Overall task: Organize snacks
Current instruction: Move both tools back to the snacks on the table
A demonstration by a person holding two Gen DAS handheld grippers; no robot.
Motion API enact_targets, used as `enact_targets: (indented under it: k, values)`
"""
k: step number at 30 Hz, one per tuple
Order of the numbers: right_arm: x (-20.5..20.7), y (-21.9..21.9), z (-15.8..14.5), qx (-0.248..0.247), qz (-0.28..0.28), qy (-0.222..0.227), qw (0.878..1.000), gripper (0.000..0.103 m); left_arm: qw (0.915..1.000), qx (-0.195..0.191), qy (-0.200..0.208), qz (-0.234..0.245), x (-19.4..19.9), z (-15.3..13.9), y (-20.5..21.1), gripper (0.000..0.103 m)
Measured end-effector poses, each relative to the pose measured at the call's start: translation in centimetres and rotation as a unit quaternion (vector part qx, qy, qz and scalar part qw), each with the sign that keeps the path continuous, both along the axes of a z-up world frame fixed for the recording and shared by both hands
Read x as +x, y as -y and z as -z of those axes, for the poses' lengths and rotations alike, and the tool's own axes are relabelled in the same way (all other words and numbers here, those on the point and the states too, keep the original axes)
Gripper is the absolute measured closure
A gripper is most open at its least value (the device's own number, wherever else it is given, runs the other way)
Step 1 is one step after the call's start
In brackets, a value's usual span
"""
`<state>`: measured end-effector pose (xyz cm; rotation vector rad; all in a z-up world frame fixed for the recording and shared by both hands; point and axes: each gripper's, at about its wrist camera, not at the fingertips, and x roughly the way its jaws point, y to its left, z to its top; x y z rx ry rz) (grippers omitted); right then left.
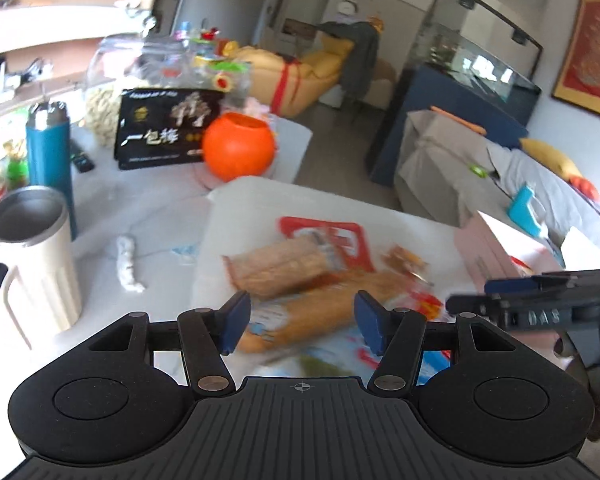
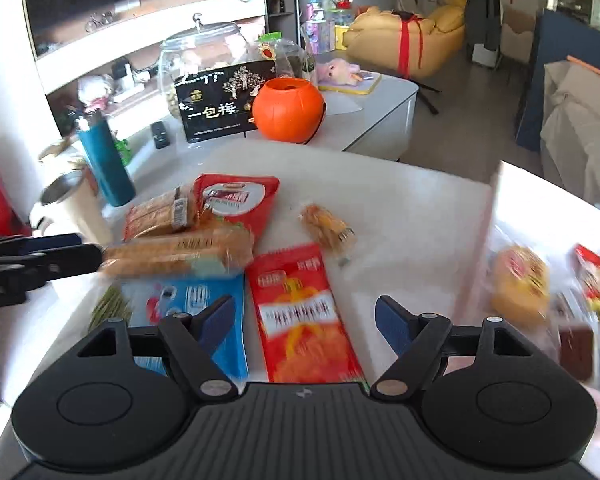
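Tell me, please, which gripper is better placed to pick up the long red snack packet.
Probably the right gripper: it is open, and the long red snack packet lies directly between its fingers. The left gripper faces the bread roll packet instead.

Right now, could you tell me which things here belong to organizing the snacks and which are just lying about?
Job: bread packs; red packet; blue packet; small snack; box.
Lying about: orange pot; blue flask; mug; jar.
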<state>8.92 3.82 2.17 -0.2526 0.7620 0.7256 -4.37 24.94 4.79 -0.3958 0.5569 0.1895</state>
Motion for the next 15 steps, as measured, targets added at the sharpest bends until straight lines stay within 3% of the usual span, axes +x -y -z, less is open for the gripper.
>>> enact_targets:
  k: [3,5,8,10,11,12,15]
  values:
    - [1.8,-2.0,-0.1,-0.003,0.013,0.008,1.000,0.025,0.9997,-0.025,-0.002,0.007,1.1,1.7,-1.7,0.040]
    - [3.9,-2.9,0.1,-0.012,0.024,0.008,1.000,0.025,0.9998,-0.017,0.005,-0.001,1.2,2.5,-1.7,0.040]
    - [7.2,-5.1,1.5,-0.045,0.032,-0.006,0.998,0.026,0.9992,-0.035,0.015,0.014,1.5,2.7,-1.1,0.041]
    - [8.5,-6.0,2.6,-0.060,0.045,-0.019,0.997,0.046,0.9983,-0.048,0.013,0.031,1.5,2.9,-0.6,0.043]
    - [8.6,-6.1,3.1,-0.066,0.042,-0.029,0.997,0.066,0.9980,-0.050,0.009,0.037,1.5,3.0,-0.3,0.044]
    - [8.4,-6.1,3.4,-0.070,0.033,-0.043,0.996,0.069,0.9979,-0.051,0.006,0.040,1.4,3.1,0.1,0.045]
    - [6.1,-5.1,3.4,-0.082,0.018,-0.017,0.996,0.078,0.9969,-0.063,-0.002,0.046,1.5,3.5,0.8,0.045]
